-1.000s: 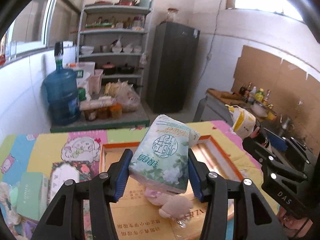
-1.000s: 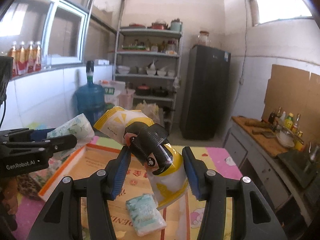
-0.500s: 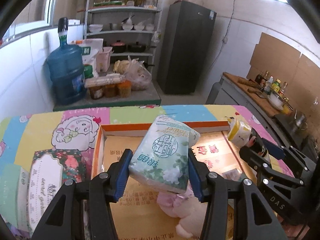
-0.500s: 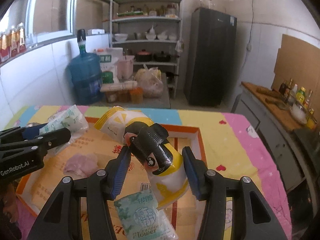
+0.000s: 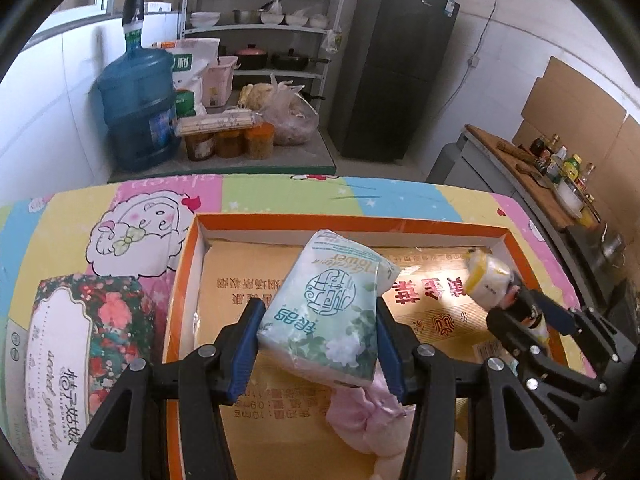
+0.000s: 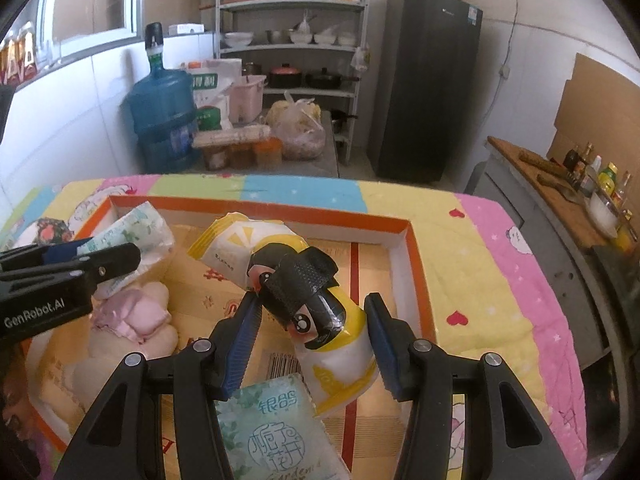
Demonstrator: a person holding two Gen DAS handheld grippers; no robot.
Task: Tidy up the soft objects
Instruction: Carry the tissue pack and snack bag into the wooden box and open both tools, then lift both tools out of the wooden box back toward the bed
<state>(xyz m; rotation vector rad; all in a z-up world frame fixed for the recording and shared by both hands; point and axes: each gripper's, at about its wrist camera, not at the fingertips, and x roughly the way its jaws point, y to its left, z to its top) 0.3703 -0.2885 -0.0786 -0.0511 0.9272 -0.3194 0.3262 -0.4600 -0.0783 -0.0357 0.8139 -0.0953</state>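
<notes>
Left gripper (image 5: 318, 334): jaws closed onto the green tissue pack (image 5: 332, 308), one blue pad on each long side; pack held clear above the tray floor.
Right gripper (image 6: 310, 344): jaws closed on the yellow-and-white pouch (image 6: 280, 280), gripped at its near end, far end projecting up and away.
Tissue pack, location: above the middle of the orange-rimmed cardboard tray (image 5: 188, 280), directly over a pink plush toy (image 5: 366, 416).
Pouch, location: above the right half of the tray, near its right wall.
Handling, tissue pack: judged light, soft and compressible; the glossy film looks slippery. Grip across the narrow width at mid-length, as it is now; excess squeeze will dent it.
Handling, pouch: judged light and pliable; a black band (image 6: 300, 280) wraps its middle. The unsupported far end may droop. Take hold near the band for balance.
Tray contents: second tissue pack (image 6: 272, 428) lying flat at the near edge, under the right gripper; pink plush toy to the left.
Surface: table covered in a pastel cartoon-print cloth (image 6: 480, 280); floral box (image 5: 80, 360) left of the tray.
Room: kitchen; blue water jug (image 5: 138, 100) and shelving (image 5: 260, 28) at the far wall, dark refrigerator (image 5: 396, 68) far right, counter with bottles (image 5: 560, 164) on the right.
</notes>
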